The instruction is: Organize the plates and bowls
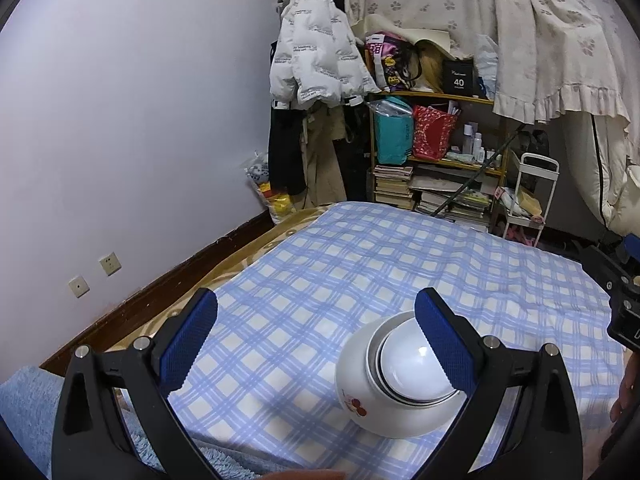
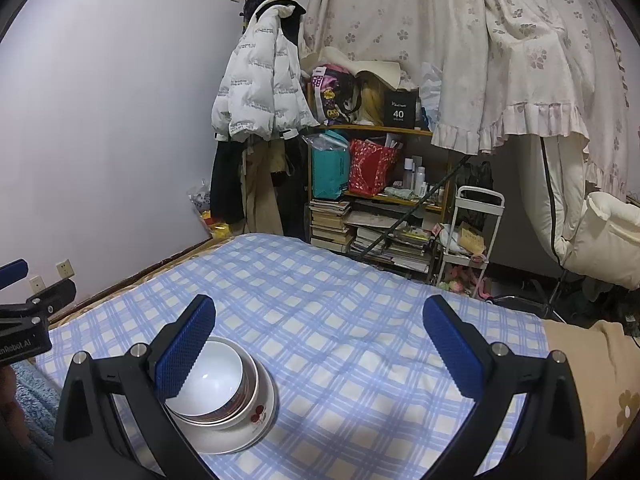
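- In the left wrist view, we hold the left gripper (image 1: 316, 344) with its jaws spread wide and nothing between them, above the blue checked cloth (image 1: 320, 264).
- The stack of bowls (image 1: 396, 384) stands on that cloth, low and to the right in this view. Its outer bowl bears a red cherry print, and smaller white bowls nest inside it.
- Our right-hand blue pad (image 1: 444, 344) overlaps the stack's far rim; we cannot tell whether it touches it.
- The right gripper's black body (image 1: 616, 292) shows at the right edge, well apart from the bowls.
- In the right wrist view, the right gripper (image 2: 320, 348) is likewise spread wide and holds nothing.
- Here the stack of bowls (image 2: 224, 396) sits low and to the left, with the left-hand blue pad (image 2: 186, 352) crossing in front of its rim.
- The left gripper (image 2: 24, 312) appears at the left edge.
- Beyond the cloth, a white jacket (image 2: 260, 92) hangs beside a cluttered shelf (image 2: 376, 188).
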A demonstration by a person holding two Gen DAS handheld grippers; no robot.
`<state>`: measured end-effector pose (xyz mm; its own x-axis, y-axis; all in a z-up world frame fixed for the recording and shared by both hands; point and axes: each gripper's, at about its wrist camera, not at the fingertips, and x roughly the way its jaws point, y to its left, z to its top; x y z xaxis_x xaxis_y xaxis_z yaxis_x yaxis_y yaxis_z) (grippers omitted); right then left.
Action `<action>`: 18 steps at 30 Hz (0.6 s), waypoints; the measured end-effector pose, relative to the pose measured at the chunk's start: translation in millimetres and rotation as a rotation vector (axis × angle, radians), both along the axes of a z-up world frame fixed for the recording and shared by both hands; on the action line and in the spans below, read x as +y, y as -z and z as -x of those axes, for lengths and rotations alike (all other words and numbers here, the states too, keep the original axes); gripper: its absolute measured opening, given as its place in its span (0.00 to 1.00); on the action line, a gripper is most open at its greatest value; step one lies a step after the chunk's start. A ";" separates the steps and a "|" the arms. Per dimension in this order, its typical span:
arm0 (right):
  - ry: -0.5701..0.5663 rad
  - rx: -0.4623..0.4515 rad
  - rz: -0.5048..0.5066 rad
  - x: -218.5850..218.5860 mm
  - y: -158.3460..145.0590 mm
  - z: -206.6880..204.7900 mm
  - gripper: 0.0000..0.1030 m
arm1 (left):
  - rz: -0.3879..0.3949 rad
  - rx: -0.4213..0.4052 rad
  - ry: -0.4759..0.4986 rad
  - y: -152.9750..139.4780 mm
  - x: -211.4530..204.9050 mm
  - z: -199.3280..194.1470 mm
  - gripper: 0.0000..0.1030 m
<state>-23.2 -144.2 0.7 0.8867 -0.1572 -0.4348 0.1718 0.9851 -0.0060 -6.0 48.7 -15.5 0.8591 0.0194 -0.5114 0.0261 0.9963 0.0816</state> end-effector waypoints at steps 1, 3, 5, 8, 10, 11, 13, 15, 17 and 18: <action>0.000 0.001 0.000 -0.5 0.3 0.1 1.00 | 0.004 0.002 -0.002 0.2 0.9 -0.2 0.95; 0.001 0.002 -0.001 -1.0 0.2 0.5 1.00 | 0.005 0.003 -0.004 0.4 2.0 -0.4 0.95; 0.002 0.002 0.000 -1.0 0.2 0.4 1.00 | 0.005 0.002 -0.003 0.6 2.7 -0.3 0.95; 0.001 0.004 -0.001 -1.5 0.6 -0.2 1.00 | 0.002 0.003 -0.002 0.9 2.9 0.5 0.95; 0.000 0.003 -0.003 -1.6 0.4 0.2 1.00 | -0.001 0.003 -0.001 1.1 3.0 0.9 0.95; -0.001 0.004 -0.002 -1.6 0.3 -0.3 1.00 | 0.000 0.004 0.001 1.1 3.2 1.1 0.95; 0.001 0.010 -0.001 -1.9 2.3 -0.2 1.00 | 0.008 0.010 0.012 1.8 4.2 1.8 0.95; 0.000 0.014 -0.002 -2.9 5.0 -1.1 1.00 | 0.011 0.011 0.015 1.9 3.6 3.1 0.95; 0.001 0.018 -0.002 -3.1 7.3 -1.5 1.00 | 0.009 0.011 0.014 2.0 3.6 3.0 0.95; 0.001 0.020 -0.002 -3.2 7.9 -1.9 1.00 | 0.010 0.011 0.014 2.1 3.5 3.1 0.95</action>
